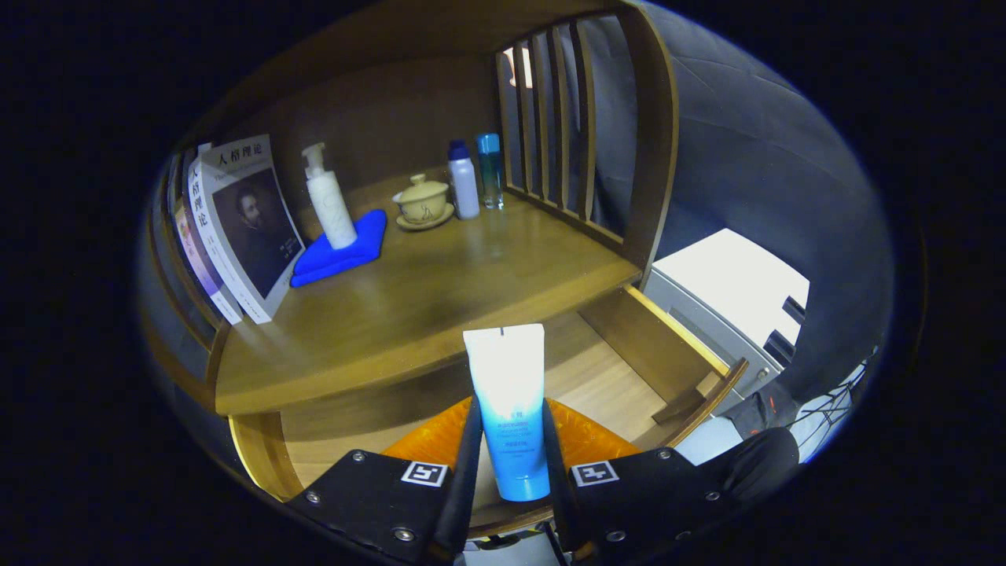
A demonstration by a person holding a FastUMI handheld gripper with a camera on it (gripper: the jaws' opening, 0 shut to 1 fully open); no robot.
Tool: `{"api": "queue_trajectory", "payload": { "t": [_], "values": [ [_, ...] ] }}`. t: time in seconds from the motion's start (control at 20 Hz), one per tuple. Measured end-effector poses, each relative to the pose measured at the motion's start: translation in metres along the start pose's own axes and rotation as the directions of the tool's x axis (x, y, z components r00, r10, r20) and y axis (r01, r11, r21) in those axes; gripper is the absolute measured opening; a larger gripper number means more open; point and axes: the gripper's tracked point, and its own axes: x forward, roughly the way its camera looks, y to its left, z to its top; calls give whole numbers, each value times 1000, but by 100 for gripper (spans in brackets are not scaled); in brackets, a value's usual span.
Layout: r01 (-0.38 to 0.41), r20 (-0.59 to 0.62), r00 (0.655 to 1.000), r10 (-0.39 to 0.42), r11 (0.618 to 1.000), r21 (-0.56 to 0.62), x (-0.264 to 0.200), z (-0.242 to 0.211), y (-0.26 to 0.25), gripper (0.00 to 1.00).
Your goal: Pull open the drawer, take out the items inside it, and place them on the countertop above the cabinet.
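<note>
My gripper (509, 452) is shut on a white-and-blue tube (509, 401), both fingers pressing its lower blue part while its white end points up. The tube hangs above the pulled-out wooden drawer (629, 369). An orange item (585, 440) lies in the drawer right behind the fingers, partly hidden by them and the tube. Beyond the tube lies the wooden countertop (440, 291) of the cabinet, just past the drawer's back.
On the countertop stand books (236, 228) on the left, a white pump bottle (330, 200) on a blue cloth (342, 248), a lidded cup on a saucer (423, 203), and two small bottles (475, 177) by the slatted side panel (558, 118). A white unit (731, 283) sits to the right.
</note>
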Motion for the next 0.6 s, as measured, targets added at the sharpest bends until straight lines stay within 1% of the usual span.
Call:
{"api": "queue_trajectory", "payload": {
  "t": [0.2,0.6],
  "values": [
    [-41,75,996,46,997,-70,-1,26,22,43],
    [-97,96,989,113,982,-161,12,52,65,43]
  ]
}}
